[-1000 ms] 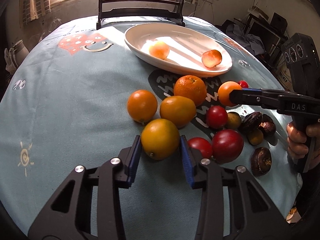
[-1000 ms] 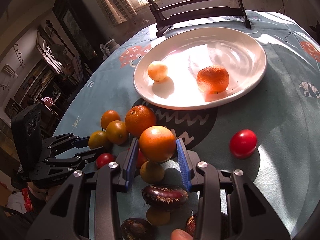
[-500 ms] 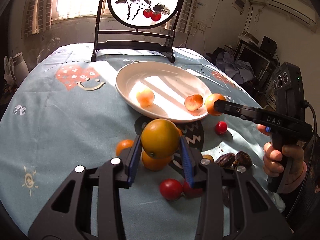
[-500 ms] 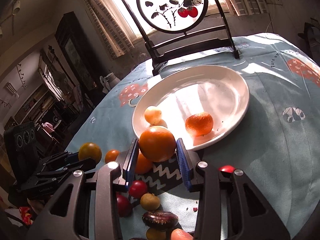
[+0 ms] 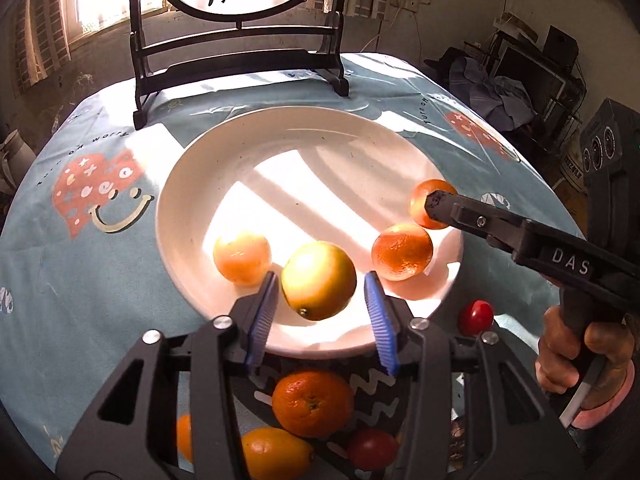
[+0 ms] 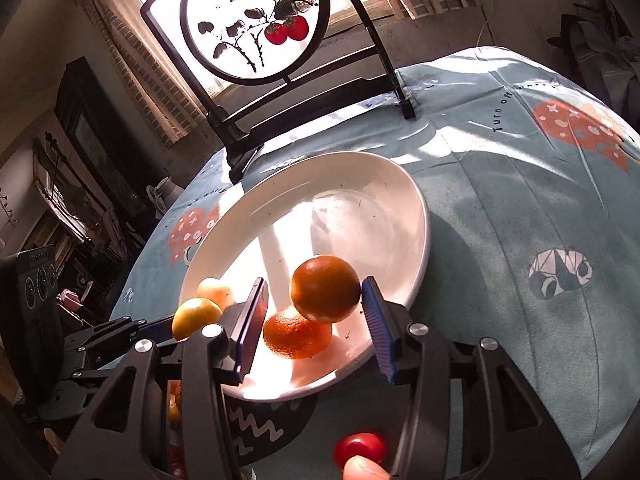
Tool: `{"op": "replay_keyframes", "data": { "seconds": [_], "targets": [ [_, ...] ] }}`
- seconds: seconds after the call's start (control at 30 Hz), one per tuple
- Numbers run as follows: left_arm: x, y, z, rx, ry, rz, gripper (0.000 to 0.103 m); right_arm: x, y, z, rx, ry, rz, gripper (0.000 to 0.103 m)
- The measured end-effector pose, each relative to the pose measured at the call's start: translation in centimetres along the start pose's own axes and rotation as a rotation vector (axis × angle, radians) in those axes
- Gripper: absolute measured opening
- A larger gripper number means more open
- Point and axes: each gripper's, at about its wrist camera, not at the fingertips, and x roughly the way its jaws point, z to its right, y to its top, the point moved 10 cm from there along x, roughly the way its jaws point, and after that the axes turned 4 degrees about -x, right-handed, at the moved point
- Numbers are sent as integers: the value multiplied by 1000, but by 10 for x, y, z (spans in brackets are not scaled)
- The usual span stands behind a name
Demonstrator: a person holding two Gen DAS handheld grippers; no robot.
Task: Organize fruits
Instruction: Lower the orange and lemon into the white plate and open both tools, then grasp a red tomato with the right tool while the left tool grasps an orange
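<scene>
Over the near edge of the white plate [image 5: 296, 152], my left gripper [image 5: 321, 280] has its jaws opening. A yellow-orange fruit [image 5: 312, 268] sits between the blue pads with a gap on each side. My right gripper [image 6: 314, 281] is opening too, over the plate's [image 6: 380, 200] near side. An orange [image 6: 325, 289] lies between its pads, close to the right pad and clear of the left one. A tangerine [image 5: 402, 252] and a pale orange fruit [image 5: 242, 257] lie on the plate.
A round painted screen on a black stand [image 5: 240, 52] stands behind the plate. Loose fruit stays on the blue cloth near me: a tangerine [image 5: 312, 402], a yellow orange [image 5: 276, 456] and small red fruits [image 5: 475, 317]. A hand [image 5: 584, 356] holds the right gripper's handle.
Both grippers lifted their fruit off the pile and carried it forward over the plate. Their jaws, earlier shut on the fruit, now stand wider than it.
</scene>
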Motion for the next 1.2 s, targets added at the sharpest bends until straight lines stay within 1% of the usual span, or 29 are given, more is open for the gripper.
{"op": "replay_keyframes", "data": {
  "seconds": [0.03,0.07,0.1,0.17,0.2,0.27,0.33,0.43,0.5,0.57,0.63,0.67,0.8,1.07,1.1,1.2],
  "targets": [
    [-9,3,-1,12,16,42,72,-3,0,-2,3,9,4,50],
    [-19,5,-3,27,35,78,77,-8,-1,-4,6,30,11,50],
    [-30,6,-5,39,49,109,80,-14,-2,-8,6,51,18,50],
    [-55,6,-13,27,68,179,95,-27,-4,-15,-11,73,36,50],
    [-64,4,-18,13,72,207,97,-31,-6,-19,-26,80,40,50],
    [-77,-2,-33,-15,96,238,97,-36,-14,-24,-58,82,22,50],
    [-82,-10,-51,-35,151,242,97,-37,-24,-23,-87,36,-3,50],
    [-83,-21,-79,-54,260,234,97,-33,-41,-15,-123,-41,-64,50],
    [-83,-26,-93,-77,294,219,97,-29,-52,-8,-126,-71,-116,51],
    [-82,-31,-98,-109,267,198,97,-27,-61,-4,-124,-77,-156,52],
    [-82,-36,-99,-135,228,183,97,-27,-68,-1,-128,-90,-177,52],
    [-84,-38,-99,-142,220,183,97,-28,-70,0,-138,-99,-184,52],
    [-88,-47,-99,-119,245,195,97,-28,-80,6,-183,-181,-210,52],
    [-92,-57,-99,-74,258,207,97,-25,-88,6,-245,-224,-231,52],
    [-92,-58,-100,-78,256,205,97,-24,-89,6,-252,-230,-235,50],
    [-92,-58,-105,-97,254,200,97,-24,-89,8,-276,-258,-230,39]
  ]
}}
